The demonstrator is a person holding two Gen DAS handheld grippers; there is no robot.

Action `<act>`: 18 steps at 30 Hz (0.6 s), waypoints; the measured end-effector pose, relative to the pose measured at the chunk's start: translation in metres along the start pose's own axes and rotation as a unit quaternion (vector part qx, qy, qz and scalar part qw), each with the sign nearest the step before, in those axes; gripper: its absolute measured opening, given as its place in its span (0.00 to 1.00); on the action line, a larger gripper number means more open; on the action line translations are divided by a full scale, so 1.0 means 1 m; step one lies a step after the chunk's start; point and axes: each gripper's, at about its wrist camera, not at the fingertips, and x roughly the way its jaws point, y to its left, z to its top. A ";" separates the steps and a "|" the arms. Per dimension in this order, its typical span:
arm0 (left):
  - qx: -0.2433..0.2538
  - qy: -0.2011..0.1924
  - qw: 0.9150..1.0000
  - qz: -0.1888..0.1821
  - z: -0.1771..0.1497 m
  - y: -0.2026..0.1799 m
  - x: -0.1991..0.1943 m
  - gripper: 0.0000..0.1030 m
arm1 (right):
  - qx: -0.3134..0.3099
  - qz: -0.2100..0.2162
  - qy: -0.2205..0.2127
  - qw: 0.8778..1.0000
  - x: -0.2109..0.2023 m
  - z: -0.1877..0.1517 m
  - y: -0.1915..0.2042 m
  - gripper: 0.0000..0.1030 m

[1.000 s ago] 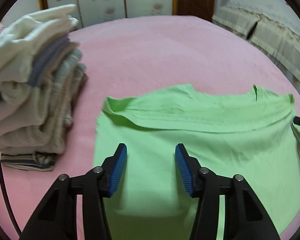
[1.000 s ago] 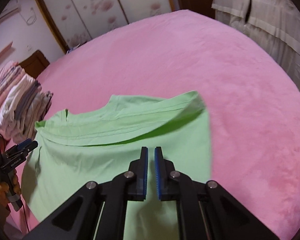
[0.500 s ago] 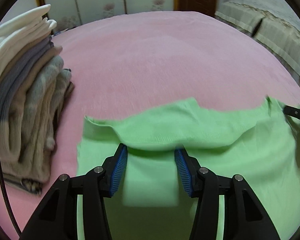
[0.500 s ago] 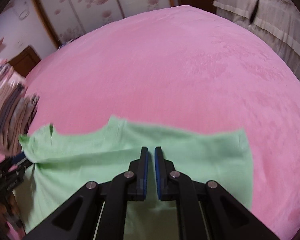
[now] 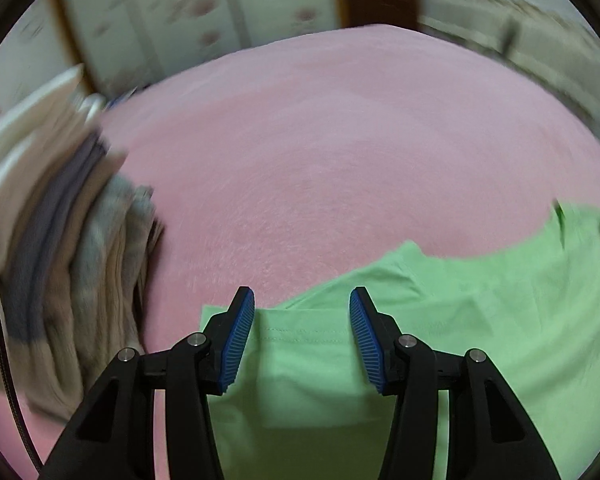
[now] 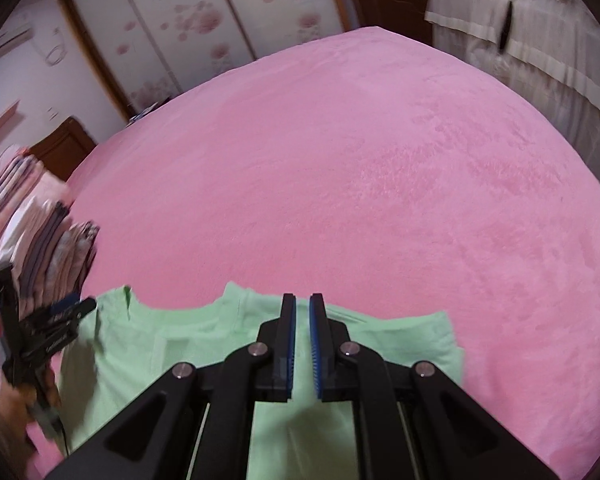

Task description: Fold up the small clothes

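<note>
A light green shirt [image 5: 480,320] lies on the pink bed cover, its far part folded over toward me; it also shows in the right wrist view [image 6: 140,344]. My left gripper [image 5: 302,300] is open and empty, above the shirt's near left part. My right gripper [image 6: 302,300] is nearly shut with a thin gap between its blue pads; nothing shows between them. It hovers over the shirt's folded edge. The left gripper also shows in the right wrist view [image 6: 60,312] at the shirt's left edge.
A tall stack of folded clothes [image 5: 48,240] stands on the left of the bed, also in the right wrist view [image 6: 32,240]. The pink bed cover [image 6: 360,168] stretches far ahead. A beige covered piece of furniture [image 6: 540,40] stands at the right.
Both grippers have drawn back toward me over the shirt. The shirt's far edge, raised a second ago, now lies folded flat. The right gripper stays nearly shut, the left open.
</note>
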 end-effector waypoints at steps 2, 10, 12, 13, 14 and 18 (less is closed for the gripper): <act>0.053 -0.008 0.999 -0.009 -0.002 -0.006 -0.007 0.47 | -0.024 0.001 0.006 1.000 -0.005 -0.002 -0.003 0.07; 0.072 -0.020 0.997 -0.009 -0.013 0.018 -0.020 0.47 | -0.048 -0.020 -0.006 0.999 -0.024 -0.012 -0.037 0.17; 0.068 -0.020 0.997 -0.008 -0.016 0.027 -0.019 0.47 | -0.058 -0.034 -0.007 0.998 -0.025 -0.016 -0.043 0.29; 0.066 -0.019 0.998 -0.009 -0.018 0.033 -0.019 0.47 | -0.063 -0.042 -0.007 0.997 -0.025 -0.018 -0.045 0.31; 0.065 -0.019 0.998 -0.009 -0.020 0.034 -0.021 0.47 | -0.067 -0.046 -0.005 0.997 -0.024 -0.020 -0.047 0.31; 0.060 -0.019 0.998 -0.019 -0.026 0.042 -0.019 0.47 | -0.071 -0.059 0.005 0.996 -0.014 -0.023 -0.049 0.31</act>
